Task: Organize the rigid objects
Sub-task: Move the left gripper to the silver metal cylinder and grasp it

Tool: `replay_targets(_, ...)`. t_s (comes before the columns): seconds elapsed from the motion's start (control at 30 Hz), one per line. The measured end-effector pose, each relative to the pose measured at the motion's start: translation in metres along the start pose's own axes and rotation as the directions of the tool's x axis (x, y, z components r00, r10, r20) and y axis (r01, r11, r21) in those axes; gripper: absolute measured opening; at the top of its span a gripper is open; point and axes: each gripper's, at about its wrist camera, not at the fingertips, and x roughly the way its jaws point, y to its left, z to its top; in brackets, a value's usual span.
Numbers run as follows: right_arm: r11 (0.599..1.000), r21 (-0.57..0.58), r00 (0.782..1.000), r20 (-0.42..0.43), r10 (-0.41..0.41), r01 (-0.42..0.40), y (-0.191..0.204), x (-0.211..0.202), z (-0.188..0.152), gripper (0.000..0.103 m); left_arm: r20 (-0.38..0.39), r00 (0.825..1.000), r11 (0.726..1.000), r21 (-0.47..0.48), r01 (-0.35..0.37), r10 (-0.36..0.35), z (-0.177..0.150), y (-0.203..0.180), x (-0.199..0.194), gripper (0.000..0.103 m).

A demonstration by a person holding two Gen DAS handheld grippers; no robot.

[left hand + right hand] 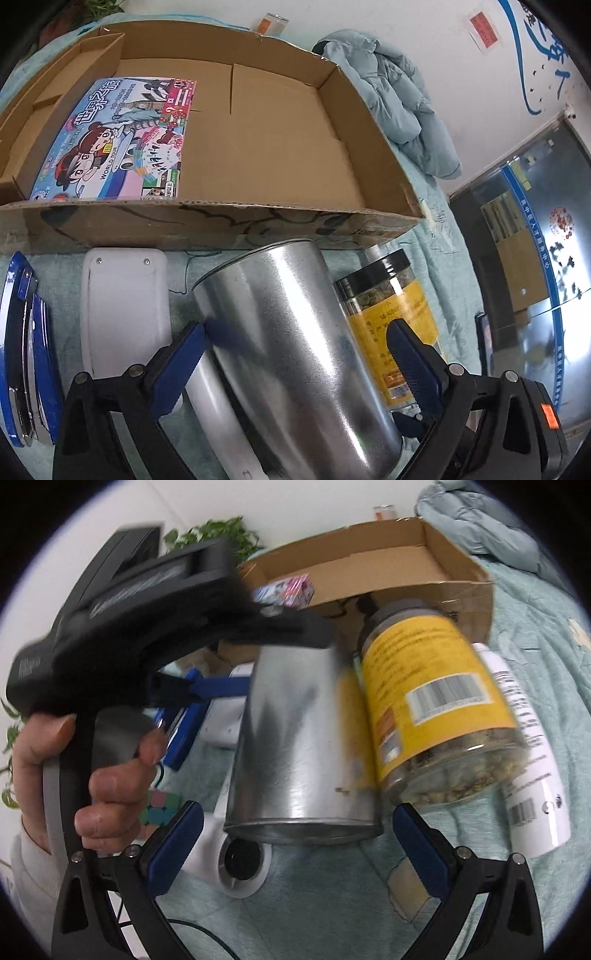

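Note:
A shiny metal can (pixel 291 343) lies tilted between the blue pads of my left gripper (pixel 295 350), which is closed on its sides. The can also shows in the right wrist view (pixel 295 738), with the left gripper's body above it. A clear jar with a yellow label (pixel 395 314) lies right beside the can, touching it (pixel 436 709). A cardboard box (pixel 229 218) lies beyond, with a colourful game box (pixel 118 140) inside at its left. My right gripper (pixel 297 840) is open and empty, just in front of the can's base.
A white device (pixel 122 302) and a blue and chrome object (pixel 26 350) lie left of the can. A white tube (pixel 532 757) lies right of the jar. A puzzle cube (pixel 159 808) sits by the hand. A blue jacket (pixel 395 103) lies on the teal bedcover (pixel 535 627).

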Motion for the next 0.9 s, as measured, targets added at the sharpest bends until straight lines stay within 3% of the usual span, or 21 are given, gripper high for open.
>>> replay_targets(0.13, 1.0, -0.027, 1.0, -0.012, -0.008, 0.008, 0.013, -0.003, -0.009, 0.098, -0.031, 0.998, 0.998, 0.034, -0.046, 0.047, -0.005, -0.003, 0.007, 0.087)
replay_targets(0.43, 0.995, 0.097, 0.996, -0.082, 0.047, -0.039, 0.02, -0.019, -0.029, 0.098, -0.102, 0.995, 0.999, 0.041, 0.018, -0.014, -0.034, -0.008, -0.001, 0.085)
replay_targets(0.53, 0.992, 0.122, 0.997, -0.073, 0.028, -0.019, 0.017, -0.022, -0.024, 0.098, -0.108, 0.993, 0.999, 0.025, 0.043, -0.04, -0.038, -0.005, -0.001, 0.085)
replay_targets(0.7, 0.995, 0.08, 0.99, -0.135, -0.05, 0.061, 0.015, 0.002, -0.008, 0.097, -0.124, 0.989, 0.996, 0.026, 0.083, -0.079, -0.035, -0.002, 0.006, 0.087)
replay_targets(0.8, 0.995, 0.099, 0.988, -0.152, -0.007, 0.022, 0.013, 0.013, -0.006, 0.097, -0.126, 0.989, 0.994, 0.057, 0.088, -0.081, -0.032, -0.005, 0.011, 0.088)
replay_targets(0.9, 0.997, 0.068, 0.988, -0.149, -0.029, 0.04, 0.015, 0.011, -0.007, 0.097, -0.124, 0.988, 0.993, 0.07, 0.097, -0.088, -0.03, -0.002, 0.01, 0.088)
